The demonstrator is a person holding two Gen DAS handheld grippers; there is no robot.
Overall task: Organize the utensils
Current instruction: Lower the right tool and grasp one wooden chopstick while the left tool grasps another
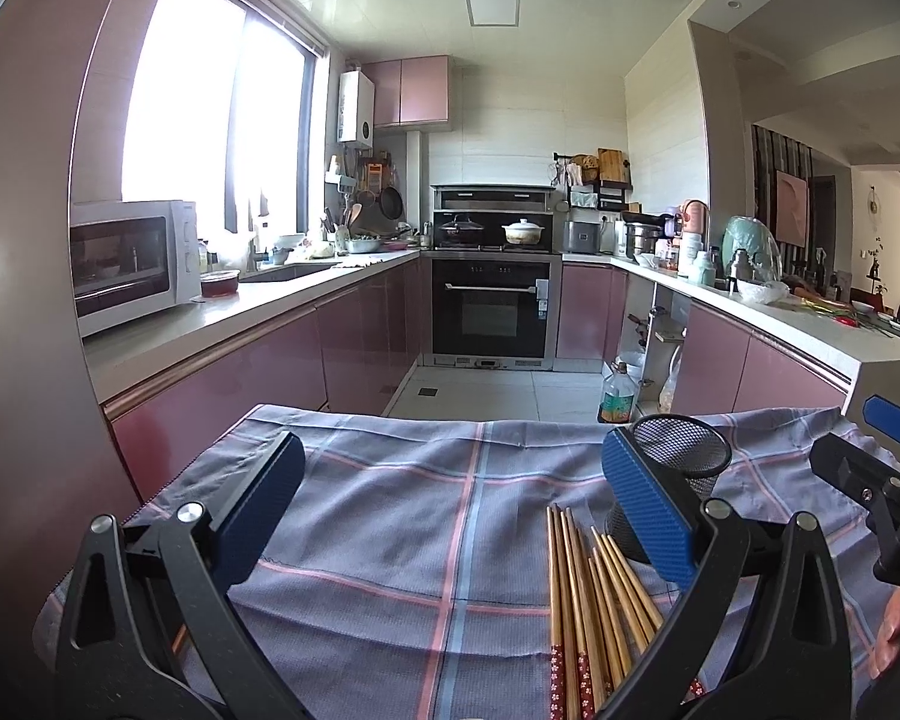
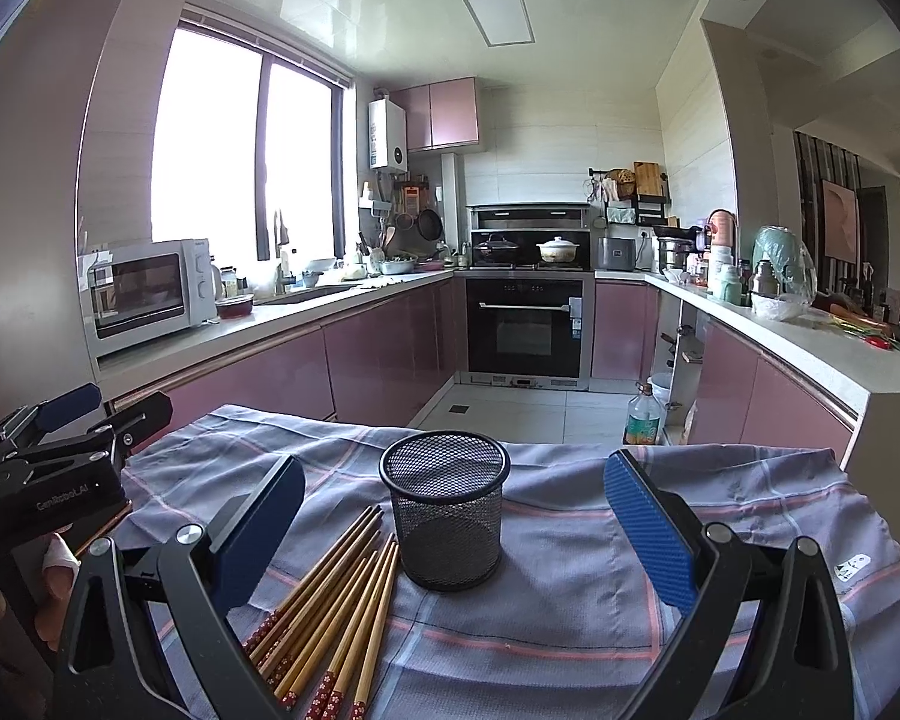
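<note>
Two grippers, jaws spread wide, holding nothing: left gripper [image 1: 450, 516], right gripper [image 2: 453, 528]. Surface: table under a blue-grey plaid cloth [image 2: 570, 618]. Bamboo chopsticks [image 2: 336, 606], loose bundle, lying flat on the cloth just inside the right gripper's left finger. Black mesh cup [image 2: 447, 510], upright, empty, between the right gripper's fingers, touching neither. Beyond: pink kitchen cabinets [image 2: 384, 354], white microwave [image 2: 150, 294], black oven [image 2: 525, 330], bright window [image 2: 240, 144].
</note>
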